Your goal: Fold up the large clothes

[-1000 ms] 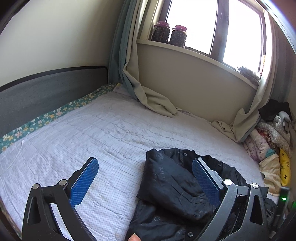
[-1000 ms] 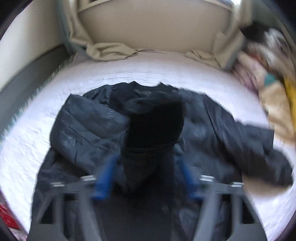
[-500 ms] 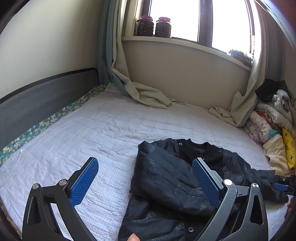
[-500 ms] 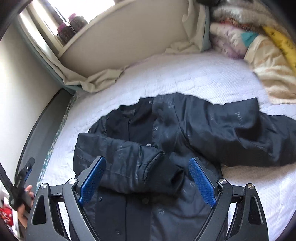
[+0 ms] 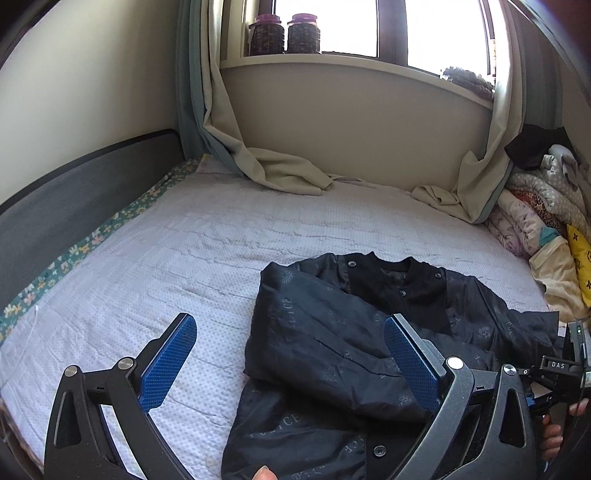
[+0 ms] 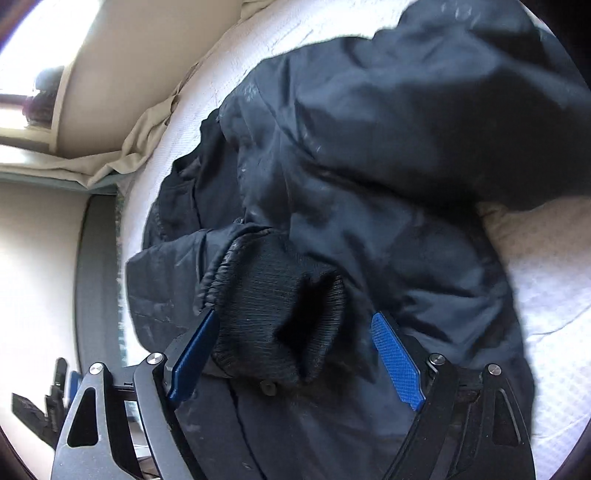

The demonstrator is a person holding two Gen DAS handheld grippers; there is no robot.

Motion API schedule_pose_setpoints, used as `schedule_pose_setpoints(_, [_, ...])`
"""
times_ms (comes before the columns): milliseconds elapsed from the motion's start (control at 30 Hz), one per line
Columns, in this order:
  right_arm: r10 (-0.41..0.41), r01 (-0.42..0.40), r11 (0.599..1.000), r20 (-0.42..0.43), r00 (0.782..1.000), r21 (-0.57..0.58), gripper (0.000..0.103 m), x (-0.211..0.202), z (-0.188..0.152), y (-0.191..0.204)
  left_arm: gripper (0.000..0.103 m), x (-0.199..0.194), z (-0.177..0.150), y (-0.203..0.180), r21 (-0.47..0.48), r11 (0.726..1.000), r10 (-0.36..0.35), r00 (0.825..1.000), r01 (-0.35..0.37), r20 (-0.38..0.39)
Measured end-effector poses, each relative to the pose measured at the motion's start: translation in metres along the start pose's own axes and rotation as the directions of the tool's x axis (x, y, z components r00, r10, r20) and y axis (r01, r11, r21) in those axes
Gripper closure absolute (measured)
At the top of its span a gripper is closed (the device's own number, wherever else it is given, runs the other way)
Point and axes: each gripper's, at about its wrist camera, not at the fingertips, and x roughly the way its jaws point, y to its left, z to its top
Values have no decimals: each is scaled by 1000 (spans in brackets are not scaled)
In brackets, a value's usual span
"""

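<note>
A black jacket (image 5: 354, 332) lies spread on the white bedspread (image 5: 192, 258), collar toward the window, its left sleeve folded across the front. My left gripper (image 5: 288, 354) is open and empty, hovering above the jacket's left side. My right gripper (image 6: 291, 350) is open and low over the jacket (image 6: 369, 192), its fingers on either side of the folded sleeve's ribbed knit cuff (image 6: 280, 302). The left pad touches the cuff; the right pad stands apart from it. The right gripper's body also shows at the right edge of the left wrist view (image 5: 565, 365).
Beige curtains (image 5: 280, 170) drape onto the bed's far side below the window sill with two jars (image 5: 284, 33). A dark headboard (image 5: 74, 192) runs along the left. A pile of folded bedding and clothes (image 5: 543, 221) sits at the far right.
My right gripper has dropped down close to the jacket and tilted, now straddling the sleeve cuff. My left gripper has swung a little to the right. Both stay open.
</note>
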Motion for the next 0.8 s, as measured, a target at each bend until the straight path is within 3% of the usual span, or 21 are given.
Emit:
schedule_pose_setpoints(67, [47,-47,999,-6,999,3,23,6,0,2,1,2,1,2,-12,1000,0,1000,0,-9])
schedule_pose_setpoints(200, [90,-91,994,-21,996,-52,63,18,2,15,1,2,3,9,-47,999,-9,1000,8,-15])
schedule_pose_setpoints(267, [52,-54,993,-18,998,-103,74,21,3,27,1,1,4,12,-63,998,-16,1000,15,-15])
schedule_pose_setpoints(333, [14,-11,985,11,1000,-174,96,15,6,46,1,0,6,13,-70,997,-22,1000,21,-13])
schedule_pose_setpoints(467, [2,46,941,142,990,-335,97,-12,23,96,1,0,7,14,-70,997,-20,1000,20,-8])
schedule_pose_setpoints(600, [22,143,856,310,950,-497,97,-38,37,145,1,4,7,13,-68,998,-14,1000,13,-14])
schedule_pose_setpoints(700, [17,229,789,393,919,-570,97,-38,40,162,1,11,7,9,-64,998,-3,1000,1,-29])
schedule_pose_setpoints(800, [-34,298,757,420,907,-582,97,-16,49,158,1,20,5,3,-50,999,12,999,-14,-49])
